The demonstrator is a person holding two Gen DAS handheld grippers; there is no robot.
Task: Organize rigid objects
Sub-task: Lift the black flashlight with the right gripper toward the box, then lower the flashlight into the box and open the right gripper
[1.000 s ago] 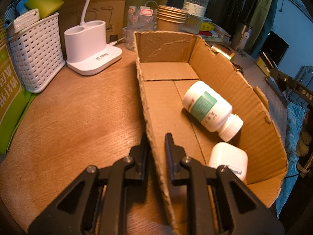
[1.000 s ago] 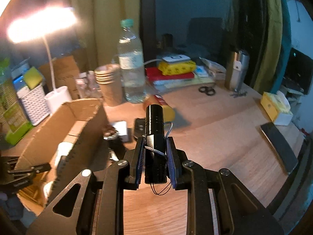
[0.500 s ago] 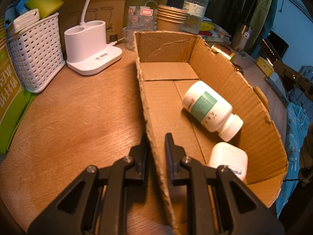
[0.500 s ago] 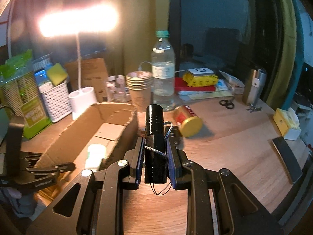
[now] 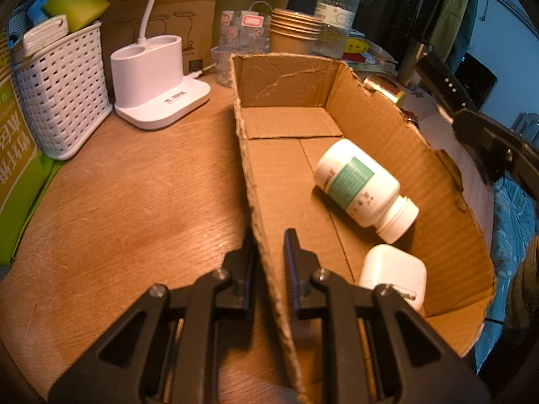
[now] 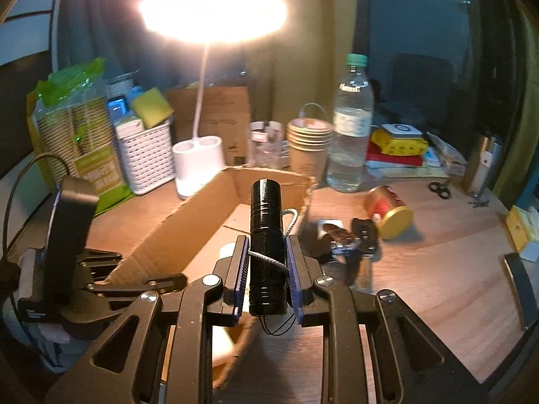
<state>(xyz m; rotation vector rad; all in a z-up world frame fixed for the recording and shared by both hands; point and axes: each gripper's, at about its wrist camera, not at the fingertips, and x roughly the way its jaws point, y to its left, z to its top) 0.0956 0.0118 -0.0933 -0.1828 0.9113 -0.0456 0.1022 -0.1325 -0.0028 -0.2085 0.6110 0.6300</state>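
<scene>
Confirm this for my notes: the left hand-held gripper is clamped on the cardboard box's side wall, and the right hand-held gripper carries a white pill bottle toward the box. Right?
Not quite. The right hand-held gripper carries a black flashlight, as the right wrist view shows; the white pill bottle already lies inside the cardboard box. The left hand-held gripper is indeed clamped on the box's side wall.

My desk [image 5: 118, 202] carries a white basket [image 5: 64, 91], lit lamp [image 6: 198, 161], stacked paper cups [image 6: 310, 141] and a water bottle [image 6: 350, 134].
</scene>
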